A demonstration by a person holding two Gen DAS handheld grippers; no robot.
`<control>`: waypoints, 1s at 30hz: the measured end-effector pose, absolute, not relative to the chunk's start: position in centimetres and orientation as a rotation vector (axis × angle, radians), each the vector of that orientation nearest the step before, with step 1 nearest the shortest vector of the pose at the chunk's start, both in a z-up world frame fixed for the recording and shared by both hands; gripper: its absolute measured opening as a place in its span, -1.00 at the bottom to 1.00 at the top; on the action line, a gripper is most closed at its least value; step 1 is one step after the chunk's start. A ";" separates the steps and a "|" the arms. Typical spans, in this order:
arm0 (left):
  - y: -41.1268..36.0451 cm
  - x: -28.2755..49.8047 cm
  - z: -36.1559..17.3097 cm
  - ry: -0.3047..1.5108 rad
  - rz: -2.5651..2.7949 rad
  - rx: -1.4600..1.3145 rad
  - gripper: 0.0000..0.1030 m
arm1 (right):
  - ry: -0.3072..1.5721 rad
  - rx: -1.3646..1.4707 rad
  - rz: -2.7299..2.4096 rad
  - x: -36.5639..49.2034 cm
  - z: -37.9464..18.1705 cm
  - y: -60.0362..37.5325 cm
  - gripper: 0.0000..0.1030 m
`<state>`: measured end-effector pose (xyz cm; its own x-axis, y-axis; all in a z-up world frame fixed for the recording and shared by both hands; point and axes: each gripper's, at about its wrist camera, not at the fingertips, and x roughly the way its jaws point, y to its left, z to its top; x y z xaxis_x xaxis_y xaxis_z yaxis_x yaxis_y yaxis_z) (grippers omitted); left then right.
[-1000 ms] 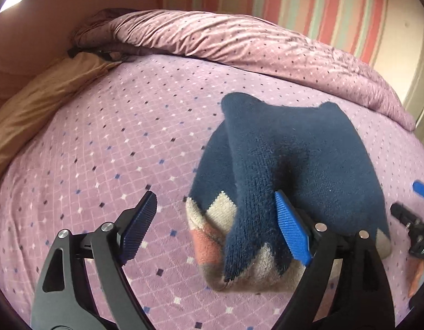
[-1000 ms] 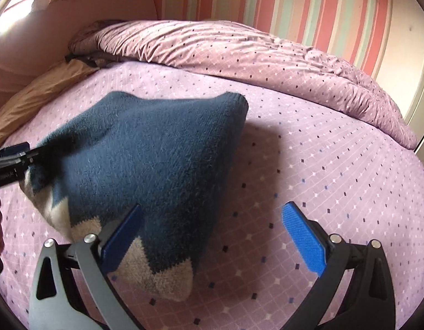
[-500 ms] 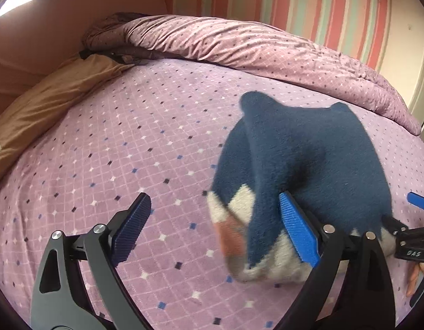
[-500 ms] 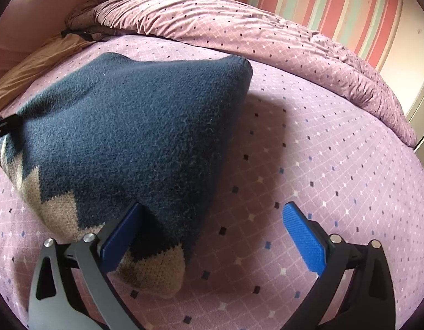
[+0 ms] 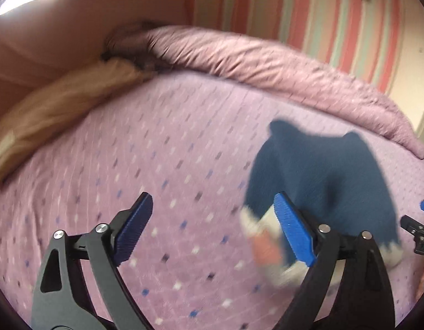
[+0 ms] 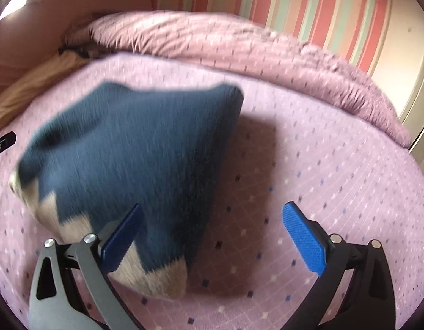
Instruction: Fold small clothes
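Note:
A small navy knitted sweater point(image 6: 129, 151) with a beige and orange zigzag hem lies folded in a bulging bundle on the pink patterned bed sheet point(image 6: 335, 178). In the left wrist view the sweater point(image 5: 322, 181) sits to the right. My left gripper point(image 5: 214, 231) is open and holds nothing; its right finger stands in front of the hem. My right gripper point(image 6: 212, 242) is open too, its left finger over the hem's near corner. Each gripper also shows at the edge of the other's view. Both views are blurred by motion.
A rolled pink duvet point(image 5: 267, 63) runs along the back of the bed. A tan pillow point(image 5: 60, 104) lies at the back left against a pink headboard point(image 5: 60, 35). Behind is a striped wall point(image 6: 294, 8). Bare sheet spreads left of the sweater.
Both views have drawn back and tilted up, so the sweater looks smaller and farther. The left gripper has shifted left of the sweater. Both grippers stay open.

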<state>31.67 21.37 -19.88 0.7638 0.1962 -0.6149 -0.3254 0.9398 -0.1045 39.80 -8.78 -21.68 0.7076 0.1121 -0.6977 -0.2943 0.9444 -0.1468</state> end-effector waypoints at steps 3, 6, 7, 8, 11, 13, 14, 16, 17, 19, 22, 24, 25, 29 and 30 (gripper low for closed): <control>19.3 33.3 -18.6 0.617 0.199 -0.174 0.88 | 0.707 -0.243 0.247 40.0 -20.3 -8.0 0.96; 17.3 35.2 -20.6 0.716 0.233 -0.086 0.89 | 0.762 -0.323 0.216 40.8 -21.8 -6.5 0.96; 17.0 36.1 -21.9 0.778 0.265 -0.049 0.90 | 0.819 -0.357 0.201 41.3 -23.4 -6.2 0.96; 17.2 36.5 -23.1 0.821 0.285 -0.052 0.94 | 0.841 -0.341 0.210 41.5 -24.2 -6.3 0.96; 17.6 37.2 -25.1 0.889 0.323 -0.063 0.94 | 0.873 -0.270 0.240 41.8 -25.7 -6.9 0.96; 16.8 37.4 -25.0 0.883 0.344 0.004 0.94 | 0.877 -0.275 0.229 41.9 -25.7 -6.5 0.96; 16.6 37.5 -24.7 0.881 0.344 0.024 0.94 | 0.878 -0.295 0.220 41.9 -25.0 -6.2 0.96; 17.2 37.1 -23.6 0.860 0.321 -0.011 0.94 | 0.856 -0.317 0.218 41.5 -23.7 -6.2 0.96; 17.6 36.6 -22.9 0.835 0.301 -0.047 0.92 | 0.825 -0.320 0.226 40.8 -22.9 -6.3 0.96; 18.2 35.2 -21.2 0.777 0.297 -0.069 0.91 | 0.774 -0.309 0.235 39.7 -21.2 -7.3 0.96; 18.9 33.7 -19.6 0.733 0.254 -0.125 0.92 | 0.748 -0.230 0.282 38.4 -19.5 -9.4 0.96; 19.3 33.0 -18.8 0.702 0.239 -0.137 0.93 | 0.751 -0.143 0.315 38.2 -18.9 -11.1 0.96; 19.4 32.8 -18.6 0.693 0.237 -0.138 0.94 | 0.755 -0.128 0.314 38.2 -18.8 -11.7 0.96; 19.4 32.9 -18.7 0.698 0.222 -0.105 0.94 | 0.769 -0.154 0.278 38.4 -19.2 -12.7 0.96; 19.3 32.8 -18.7 0.696 0.212 -0.097 0.94 | 0.772 -0.154 0.276 38.4 -19.5 -12.7 0.96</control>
